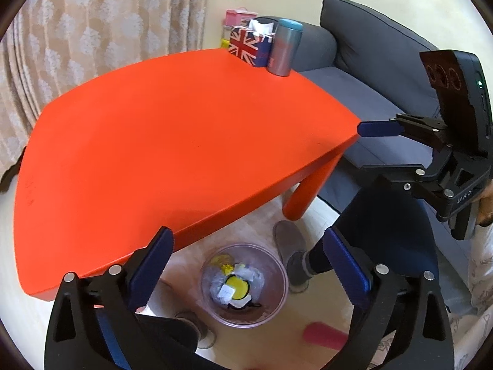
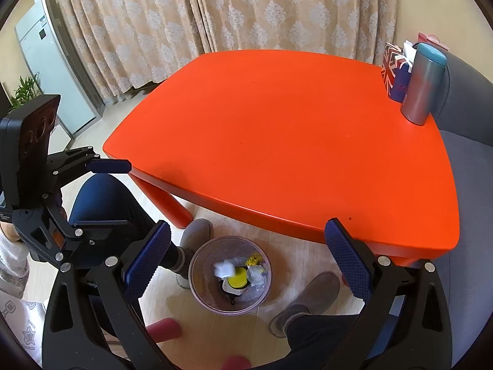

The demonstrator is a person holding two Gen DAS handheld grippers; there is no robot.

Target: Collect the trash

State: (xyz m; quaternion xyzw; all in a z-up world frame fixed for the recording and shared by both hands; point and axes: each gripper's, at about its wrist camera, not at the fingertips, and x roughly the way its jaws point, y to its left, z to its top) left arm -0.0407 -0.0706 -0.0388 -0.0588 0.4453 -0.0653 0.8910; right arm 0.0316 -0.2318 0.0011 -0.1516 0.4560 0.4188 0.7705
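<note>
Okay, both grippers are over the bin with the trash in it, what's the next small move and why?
Probably lift both grippers away from the bin and finish. The left gripper and right gripper both stand open with nothing between their fingers, trash already lies in the bin, and the orange table shows only a flag-print box and a tumbler, which don't look like trash.

Glossy, smooth orange table top (image 2: 277,129), lacquered, with soft sheen. Clear, thin plastic round bin (image 2: 229,274) on pale wood-look floor (image 2: 215,333), holding crumpled white paper (image 2: 224,269) and a shiny yellow plastic lid (image 2: 237,281). Brushed-metal grey tumbler (image 2: 422,89) with matt teal plastic cap. Printed cardboard flag-pattern box (image 1: 245,44). Matt grey woven cloth sofa (image 1: 354,49). Beige patterned fabric curtain (image 2: 215,15), soft folds. Matt black plastic gripper frames with steel pins; blue rubbery fingers (image 2: 348,257), rough, knurled.
</note>
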